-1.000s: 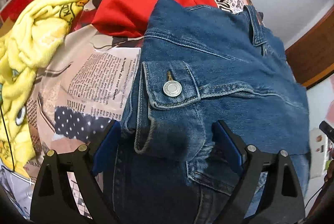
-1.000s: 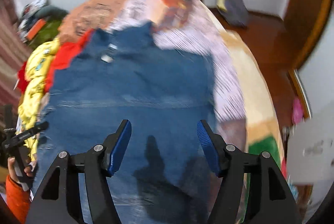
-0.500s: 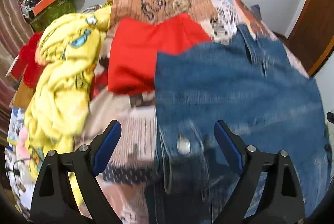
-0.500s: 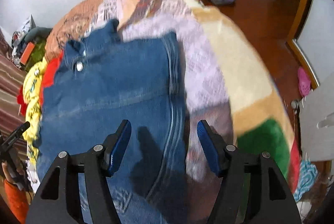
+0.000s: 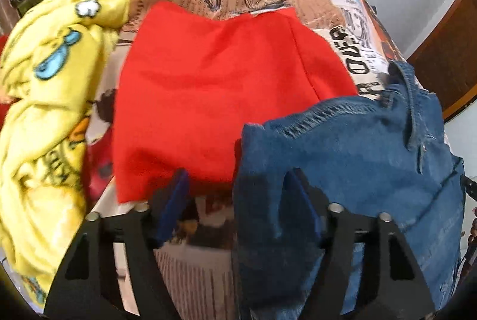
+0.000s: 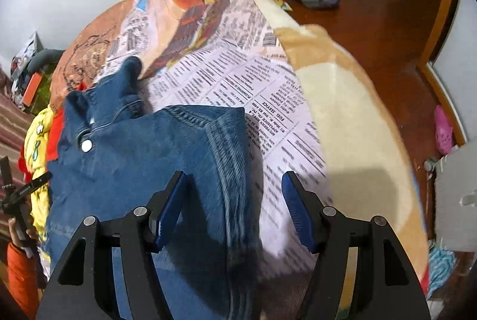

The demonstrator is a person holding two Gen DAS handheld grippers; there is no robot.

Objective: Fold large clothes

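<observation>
- Left tool (image 5: 238, 195) has just been closing its jaws; a corner of the denim jacket (image 5: 351, 159) sits between them, against the right pad, with a gap at the left pad, so it is not clamped.
- Right tool (image 6: 235, 200) hangs with jaws apart over the jacket's folded right edge, gripping nothing.
- Spread flat on the bed (image 6: 298, 117), the jacket lies on a newspaper-print cover.
- Behind the jacket lies a red garment (image 5: 208, 87), with a yellow blanket (image 5: 44, 111) to its left.
</observation>
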